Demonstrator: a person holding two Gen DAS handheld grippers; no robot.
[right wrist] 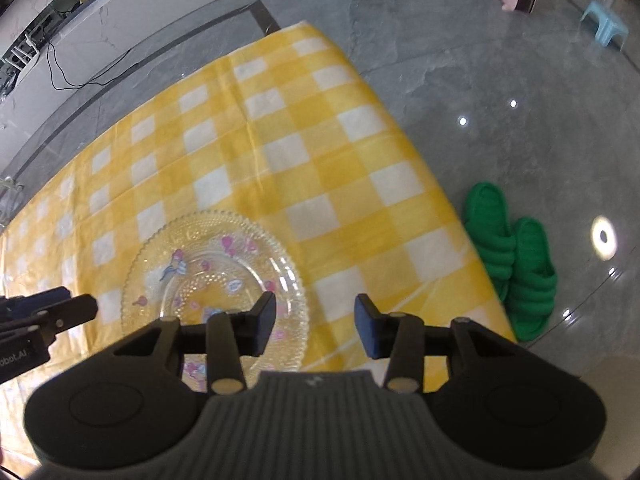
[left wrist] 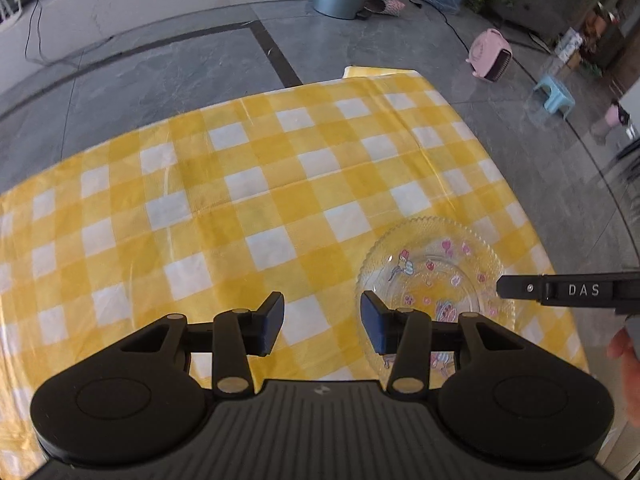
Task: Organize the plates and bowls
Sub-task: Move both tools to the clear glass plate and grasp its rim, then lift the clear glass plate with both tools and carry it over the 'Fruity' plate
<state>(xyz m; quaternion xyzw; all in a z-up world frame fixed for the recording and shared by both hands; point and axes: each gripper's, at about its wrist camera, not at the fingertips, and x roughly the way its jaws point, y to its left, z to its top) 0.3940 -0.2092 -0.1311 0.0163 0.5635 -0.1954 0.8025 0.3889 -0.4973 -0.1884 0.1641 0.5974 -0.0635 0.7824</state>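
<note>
Tabletop [left wrist: 240, 184] covered in a creased yellow-and-white checked cloth. One clear glass plate [right wrist: 212, 276] lies flat on it near the right-hand edge: round, beaded rim, pebbled texture, printed with pink hearts and small cartoon figures. The check pattern shows through the glass.

Left gripper [left wrist: 322, 322]: black linkage, dark blue flat pads, jaws spread with nothing between them. Its right pad sits over the plate's left rim; contact cannot be judged.

Right gripper [right wrist: 315, 322]: same build, jaws spread and empty. Its left pad overlaps the plate's right rim; the right pad hangs over bare cloth.

Each gripper's tip shows at the edge of the other's view, flanking the plate.

Floor: polished grey stone, glossy with light reflections. Green ribbed foam slippers [right wrist: 512, 256] lie beside the table. Farther off, a pink heater [left wrist: 490, 54] and a pale blue plastic stool [left wrist: 554, 94].
</note>
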